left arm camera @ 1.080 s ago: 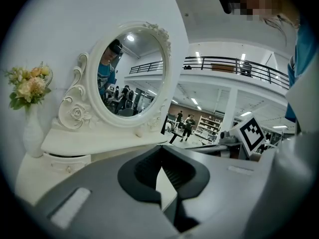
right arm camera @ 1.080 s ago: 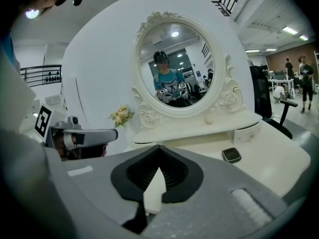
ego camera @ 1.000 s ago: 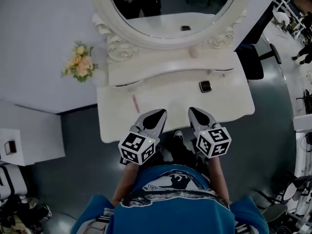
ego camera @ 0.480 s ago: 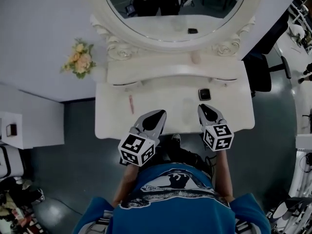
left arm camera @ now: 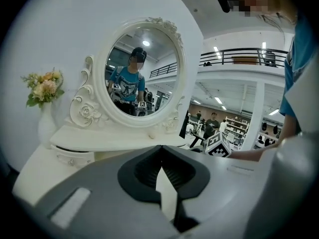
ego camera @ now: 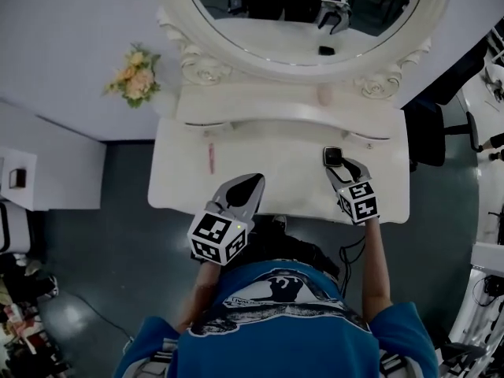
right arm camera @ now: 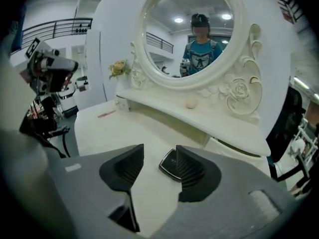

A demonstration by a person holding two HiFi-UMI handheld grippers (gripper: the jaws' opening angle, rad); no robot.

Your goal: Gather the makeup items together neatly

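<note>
Compact (ego camera: 333, 156), dark and square, lies flat on the white vanity table (ego camera: 268, 160) toward its right side, right at the tips of the right gripper (right arm camera: 159, 157). Its 2 jaws are opening, with the compact partly behind 1 jaw and no pad pressing it. The left gripper (left arm camera: 160, 151) hangs over the table's front edge, jaws closed on nothing. 1 pink stick (ego camera: 211, 157) lies well apart to the left.
</note>
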